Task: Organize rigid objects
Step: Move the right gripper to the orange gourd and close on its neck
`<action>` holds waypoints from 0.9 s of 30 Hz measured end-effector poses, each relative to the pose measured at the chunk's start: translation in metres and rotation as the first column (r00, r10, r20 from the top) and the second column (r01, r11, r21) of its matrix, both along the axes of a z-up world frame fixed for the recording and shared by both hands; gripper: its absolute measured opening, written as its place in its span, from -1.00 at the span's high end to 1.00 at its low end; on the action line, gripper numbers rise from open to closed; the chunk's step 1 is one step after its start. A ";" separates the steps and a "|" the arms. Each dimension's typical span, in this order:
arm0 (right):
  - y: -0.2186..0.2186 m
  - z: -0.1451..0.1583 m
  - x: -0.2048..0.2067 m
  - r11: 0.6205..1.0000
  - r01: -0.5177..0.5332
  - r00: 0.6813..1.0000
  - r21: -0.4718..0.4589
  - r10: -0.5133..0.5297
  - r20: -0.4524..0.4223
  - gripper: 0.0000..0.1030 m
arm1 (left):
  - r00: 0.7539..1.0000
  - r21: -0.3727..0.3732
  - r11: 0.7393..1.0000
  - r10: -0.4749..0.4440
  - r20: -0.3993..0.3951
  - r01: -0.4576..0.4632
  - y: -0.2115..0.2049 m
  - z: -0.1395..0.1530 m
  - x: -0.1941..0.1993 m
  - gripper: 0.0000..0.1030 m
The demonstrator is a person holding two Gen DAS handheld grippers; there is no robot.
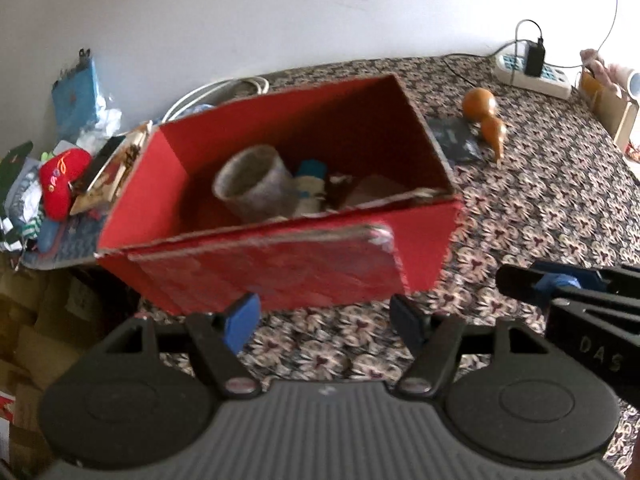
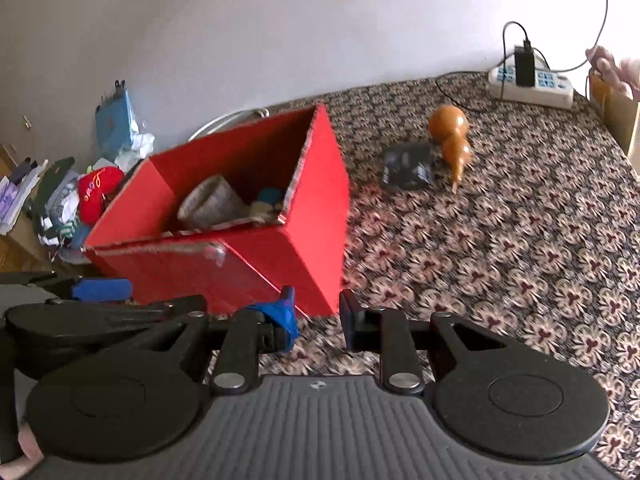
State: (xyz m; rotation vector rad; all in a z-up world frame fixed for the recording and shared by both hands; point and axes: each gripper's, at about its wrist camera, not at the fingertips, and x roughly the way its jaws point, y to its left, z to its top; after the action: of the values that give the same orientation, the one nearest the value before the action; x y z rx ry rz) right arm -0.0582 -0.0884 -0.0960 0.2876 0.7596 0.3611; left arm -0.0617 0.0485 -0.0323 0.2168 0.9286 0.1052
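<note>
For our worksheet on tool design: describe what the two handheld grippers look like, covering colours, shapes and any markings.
Both grippers, left gripper and right gripper, are black, with a ribbed grey centre plate flanked by two round discs and silver pivot screws. The fingers carry blue pads. In the left view, the right one's side shows raised letters "DAS".

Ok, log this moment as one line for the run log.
left claw: open, empty | right claw: open, empty | red box: holds grey cup | gourd, black packet: on cloth
</note>
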 end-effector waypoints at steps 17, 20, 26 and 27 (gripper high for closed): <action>-0.070 -0.049 0.005 0.994 0.095 0.984 0.060 -0.084 -0.155 0.87 | 0.979 -0.062 0.980 -0.192 -0.072 0.188 -0.068 -0.050 0.001 -0.40; -0.083 -0.054 0.013 0.987 0.143 0.974 0.070 -0.128 -0.185 0.86 | 0.961 -0.065 0.962 -0.270 -0.061 0.267 -0.080 -0.053 0.009 -0.40; -0.112 -0.057 0.035 0.967 0.229 0.952 0.111 -0.198 -0.235 0.86 | 0.908 -0.079 0.907 -0.417 -0.048 0.413 -0.108 -0.062 0.025 -0.40; -0.117 -0.055 0.040 0.962 0.242 0.949 0.127 -0.208 -0.237 0.86 | 0.898 -0.079 0.898 -0.437 -0.041 0.433 -0.112 -0.063 0.028 -0.40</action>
State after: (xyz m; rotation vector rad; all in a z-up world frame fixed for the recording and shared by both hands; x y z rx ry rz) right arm -0.0186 -0.2052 -0.1515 0.5641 0.9097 0.1718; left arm -0.0341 -0.0635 -0.0952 0.3619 0.9195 -0.3499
